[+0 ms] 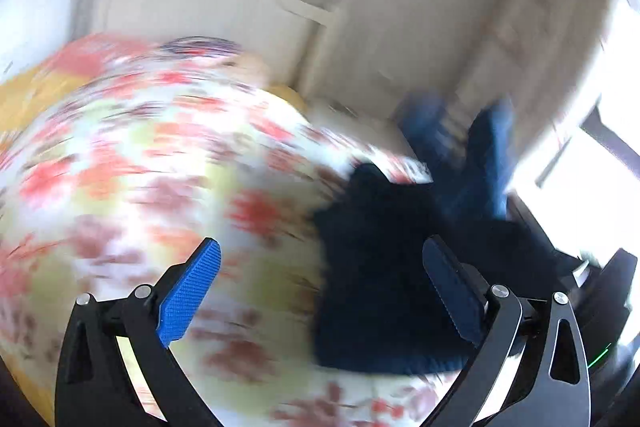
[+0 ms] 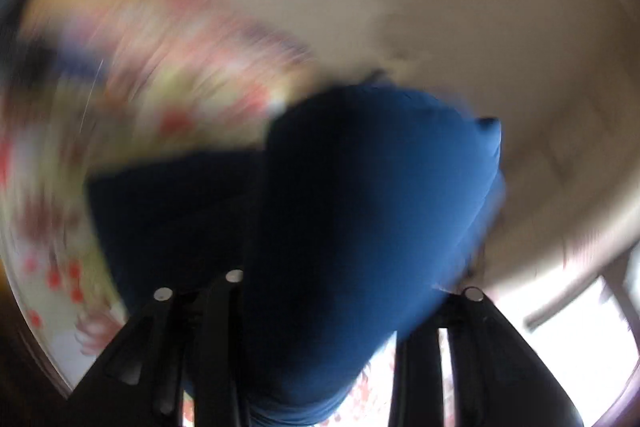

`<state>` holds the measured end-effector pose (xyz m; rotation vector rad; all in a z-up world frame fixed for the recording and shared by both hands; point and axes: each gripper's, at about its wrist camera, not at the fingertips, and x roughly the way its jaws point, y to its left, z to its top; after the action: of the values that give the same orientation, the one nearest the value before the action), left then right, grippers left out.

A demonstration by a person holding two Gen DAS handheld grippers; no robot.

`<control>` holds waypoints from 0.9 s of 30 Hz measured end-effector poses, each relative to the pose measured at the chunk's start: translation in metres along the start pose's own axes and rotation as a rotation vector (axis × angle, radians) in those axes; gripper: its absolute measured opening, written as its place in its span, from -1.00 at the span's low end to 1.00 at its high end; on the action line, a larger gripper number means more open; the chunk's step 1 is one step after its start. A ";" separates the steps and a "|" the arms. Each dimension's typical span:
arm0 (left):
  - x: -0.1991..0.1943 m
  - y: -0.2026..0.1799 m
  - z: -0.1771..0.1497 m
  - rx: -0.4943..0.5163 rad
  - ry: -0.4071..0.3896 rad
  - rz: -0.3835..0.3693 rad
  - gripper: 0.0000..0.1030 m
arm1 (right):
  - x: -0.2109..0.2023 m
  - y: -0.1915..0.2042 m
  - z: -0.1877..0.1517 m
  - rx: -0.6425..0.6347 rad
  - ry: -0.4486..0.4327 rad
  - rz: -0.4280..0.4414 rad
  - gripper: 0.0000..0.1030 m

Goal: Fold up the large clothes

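Dark blue fabric garment (image 1: 384, 275) lies bunched on our floral red-and-white bedspread (image 1: 152, 163), toward its right side. Our left tool (image 1: 324, 291) has its jaws wide apart, gripping nothing. Blue cloth drapes over our right tool (image 2: 320, 307), hiding its fingertips, so we cannot tell its state. Both views are blurred.

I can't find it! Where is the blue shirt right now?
The blue garment fills the middle of the right wrist view, draped over the right gripper's fingers, above the flowery bedspread.

Garment (image 1: 380, 267) on bedspread (image 1: 140, 167); wardrobe (image 1: 208, 7) behind.
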<state>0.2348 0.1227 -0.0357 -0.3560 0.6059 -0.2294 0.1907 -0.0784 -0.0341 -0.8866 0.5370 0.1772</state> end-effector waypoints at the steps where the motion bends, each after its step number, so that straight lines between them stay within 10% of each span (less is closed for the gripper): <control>1: -0.005 0.010 0.001 -0.018 -0.009 0.022 0.89 | 0.016 0.030 0.006 -0.096 0.024 0.025 -0.28; 5: -0.002 0.019 -0.010 -0.016 0.037 0.052 0.89 | 0.049 0.111 0.001 -0.334 0.011 -0.079 -0.16; 16: 0.108 -0.155 0.094 0.422 0.209 -0.266 0.89 | 0.054 0.071 0.018 -0.096 -0.004 0.004 -0.15; 23: 0.202 -0.206 0.092 0.561 0.324 -0.187 0.90 | 0.058 0.090 0.014 -0.196 -0.042 -0.097 -0.03; 25: 0.248 -0.187 0.067 0.559 0.385 -0.074 0.91 | 0.055 0.085 0.012 -0.175 -0.053 -0.073 0.13; 27: 0.285 -0.155 0.054 0.461 0.478 -0.141 0.91 | 0.041 0.083 0.006 -0.165 -0.078 -0.012 0.30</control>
<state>0.4782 -0.0935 -0.0797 0.1110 0.9731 -0.5874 0.1975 -0.0250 -0.1092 -1.0386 0.4490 0.2472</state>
